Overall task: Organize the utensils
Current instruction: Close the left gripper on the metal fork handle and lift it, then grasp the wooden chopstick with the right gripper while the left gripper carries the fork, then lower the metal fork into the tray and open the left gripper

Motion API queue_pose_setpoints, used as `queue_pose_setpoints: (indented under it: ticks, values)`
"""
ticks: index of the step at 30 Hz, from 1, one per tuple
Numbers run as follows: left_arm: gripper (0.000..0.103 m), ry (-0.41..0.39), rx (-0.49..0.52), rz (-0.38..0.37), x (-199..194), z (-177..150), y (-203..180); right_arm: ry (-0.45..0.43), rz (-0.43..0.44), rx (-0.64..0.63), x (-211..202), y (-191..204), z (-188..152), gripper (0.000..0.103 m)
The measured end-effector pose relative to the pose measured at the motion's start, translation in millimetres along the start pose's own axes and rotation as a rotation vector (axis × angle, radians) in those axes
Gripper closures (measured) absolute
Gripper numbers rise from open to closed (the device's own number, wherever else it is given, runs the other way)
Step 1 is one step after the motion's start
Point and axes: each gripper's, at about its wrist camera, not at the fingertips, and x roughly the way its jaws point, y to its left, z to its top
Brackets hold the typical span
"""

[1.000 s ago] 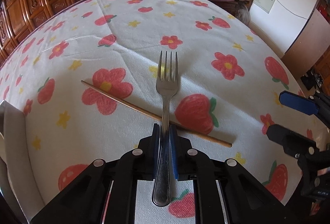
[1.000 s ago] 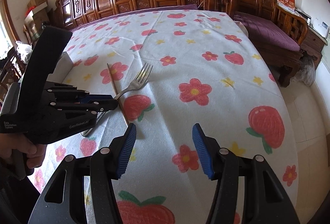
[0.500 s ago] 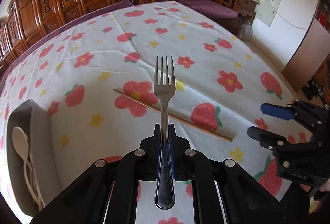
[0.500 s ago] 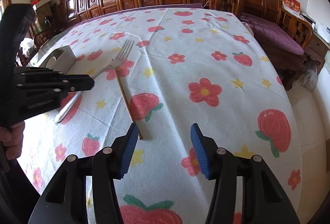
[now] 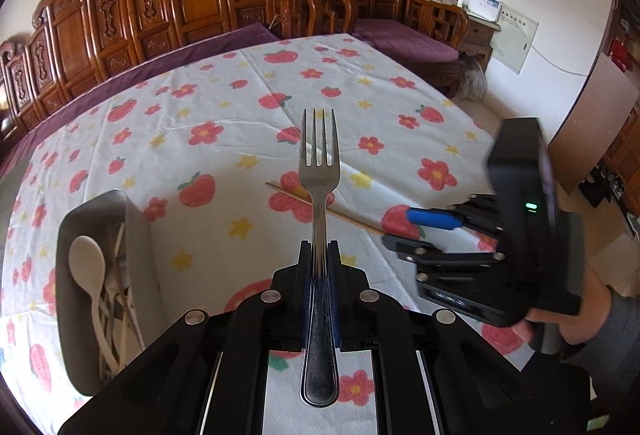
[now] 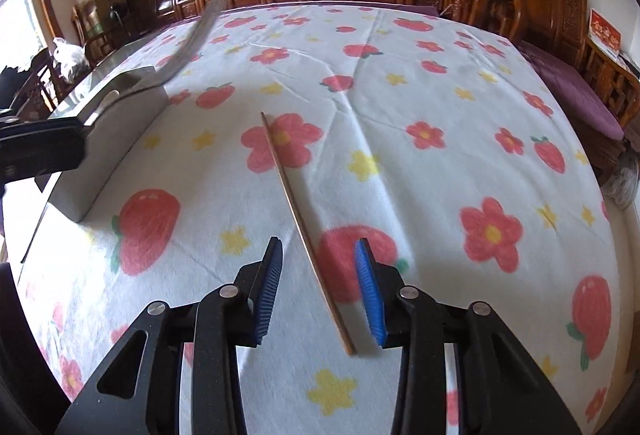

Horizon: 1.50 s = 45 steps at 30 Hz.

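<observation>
While the left hand-held gripper (image 5: 316, 255) is clamped on the fork (image 5: 319, 195), the likeliest slip, judged from how things lie, is on the other side: the single chopstick (image 6: 304, 227) is thin and lies flat on the flowered tablecloth (image 6: 420, 83), so pads that close a little high or off its line could roll it aside or pinch cloth instead. The fork looks securely held at mid-handle, tines pointing forward and away from the left hand-held gripper, handle end hanging back beneath it; still, a narrow metal handle between 2 pads could pivot if it knocks the wall of the grey utensil tray (image 5: 134, 231), which sits ahead and to the left and already holds a white spoon (image 5: 86, 263) and other pale utensils. The right hand-held gripper (image 6: 318, 287) is partly open and its jaws have just been closing; the chopstick's near end lies between the blue pads (image 6: 370, 291), a clear gap on each side, so nothing is gripped yet. From the left wrist view the right hand-held gripper sits just to the right of the fork, low over the chopstick's near end, so the 2 tools are near enough that a careless swing toward the tray could bump them.
</observation>
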Motion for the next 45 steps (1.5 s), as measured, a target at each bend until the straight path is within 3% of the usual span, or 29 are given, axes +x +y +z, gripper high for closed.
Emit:
queue_pose_setpoints:
  ticks: [5, 12, 13, 14, 16, 23, 45]
  values:
    - [0.096, -0.042, -0.010, -0.005, -26, 1, 9, 0.031, -0.018, -0.051, 16, 12, 23, 0.068]
    - [0.096, -0.067, -0.009, -0.001, -43, 1, 21, 0.080, -0.033, -0.068, 32, 15, 29, 0.076]
    - [0.096, -0.067, -0.012, -0.002, -45, 0, 23, 0.082, -0.036, -0.070, 32, 16, 29, 0.079]
    - [0.096, -0.068, -0.013, 0.000, -46, 0, 26, 0.084, -0.036, -0.074, 32, 16, 28, 0.090]
    - [0.096, -0.070, -0.015, 0.005, -48, -2, 29, 0.090, -0.033, -0.089, 32, 19, 27, 0.096]
    - [0.096, -0.074, -0.034, 0.029, -55, -7, 48, 0.108, -0.021, -0.104, 20, 27, 16, 0.097]
    - [0.096, -0.027, -0.135, 0.139, -49, -29, 125, -0.056, 0.095, -0.076, -60, 79, 18, 0.097]
